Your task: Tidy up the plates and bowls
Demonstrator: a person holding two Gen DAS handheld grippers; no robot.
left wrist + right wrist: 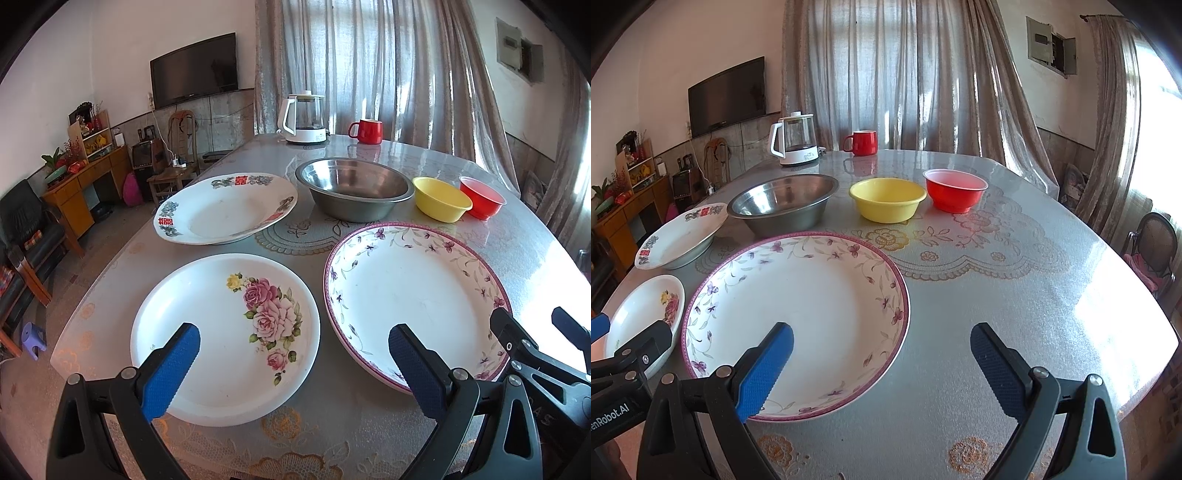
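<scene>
Nearest you, the rose-print plate (pixel 225 339) and the purple-vine plate (pixel 413 299) lie side by side on the worktop (pixel 1015 295), both bare. Your left claw (pixel 293 363) gapes wide above the gap between them, gripping nothing; your right claw (pixel 882 363) is just as wide, empty, over the vine plate's right rim. Farther back: the red-character plate (pixel 225 208), steel bowl (pixel 354 192), yellow bowl (pixel 886 199), red bowl (pixel 955 194) in a row.
</scene>
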